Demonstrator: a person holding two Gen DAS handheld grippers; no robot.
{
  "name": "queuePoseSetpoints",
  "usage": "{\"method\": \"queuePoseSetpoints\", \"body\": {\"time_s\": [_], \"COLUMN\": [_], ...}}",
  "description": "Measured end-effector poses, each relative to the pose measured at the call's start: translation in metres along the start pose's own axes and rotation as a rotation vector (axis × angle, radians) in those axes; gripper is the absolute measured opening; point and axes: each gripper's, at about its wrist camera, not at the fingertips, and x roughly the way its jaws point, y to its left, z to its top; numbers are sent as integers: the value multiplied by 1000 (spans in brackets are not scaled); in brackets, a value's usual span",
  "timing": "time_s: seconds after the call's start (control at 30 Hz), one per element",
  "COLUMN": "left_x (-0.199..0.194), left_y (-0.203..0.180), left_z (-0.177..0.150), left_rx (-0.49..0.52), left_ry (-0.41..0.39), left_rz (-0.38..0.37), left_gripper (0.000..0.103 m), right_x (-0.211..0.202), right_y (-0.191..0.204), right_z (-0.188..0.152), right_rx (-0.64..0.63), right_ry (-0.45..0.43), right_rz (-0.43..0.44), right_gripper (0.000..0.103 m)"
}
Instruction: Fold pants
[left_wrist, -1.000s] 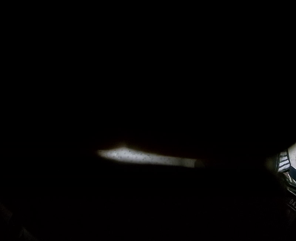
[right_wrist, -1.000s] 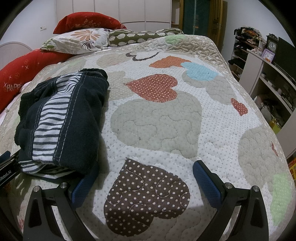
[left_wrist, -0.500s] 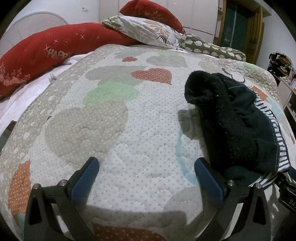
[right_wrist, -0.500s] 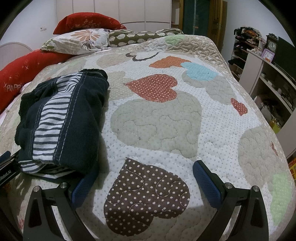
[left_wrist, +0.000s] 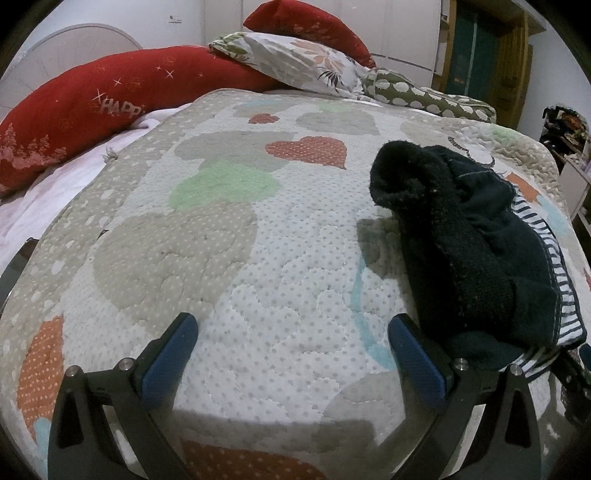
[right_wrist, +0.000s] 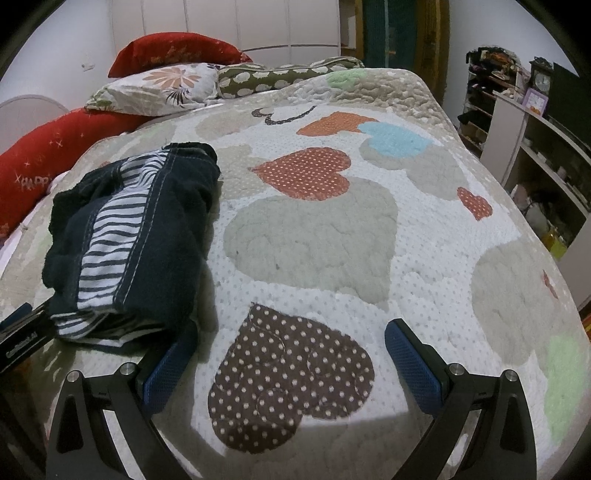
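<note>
pants (left_wrist: 476, 254) lie bundled on quilt (left_wrist: 258, 295), both tools spread wide.

Soft indoor light is falling evenly from above and behind the cameras, leaving both views fairly bright. The quilt (left_wrist: 258, 258) is showing no glare. A straight-edged shadow is lying across its near edge in both views, and the pants (left_wrist: 480, 258) are casting a soft shadow to their left in the left view and to their right in the right view. Fisheye distortion is bending the bed's edges and the shelves (right_wrist: 546, 177), with black vignetting filling the corners. The pants' dark fabric is losing detail. Far objects are looking slightly soft and noisy; nothing is showing motion blur.
</note>
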Motion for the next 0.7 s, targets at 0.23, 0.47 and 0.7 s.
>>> {"method": "queuePoseSetpoints", "body": {"time_s": [0.23, 0.47, 0.7], "left_x": [-13, -66, -107], "left_y": [3, -8, -26], "left_z": [-9, -23, -27], "left_rx": [12, 63, 100], "left_ry": [73, -17, -114], "left_rz": [-44, -37, -44], "left_gripper": [103, 103, 103], "right_x": [-30, -65, -74], "right_y": [-8, -21, -20], "right_z": [-10, -8, -8], "right_rx": [47, 55, -1], "right_ry": [2, -82, -129], "right_rz": [15, -100, -169], "right_gripper": [102, 102, 102]}}
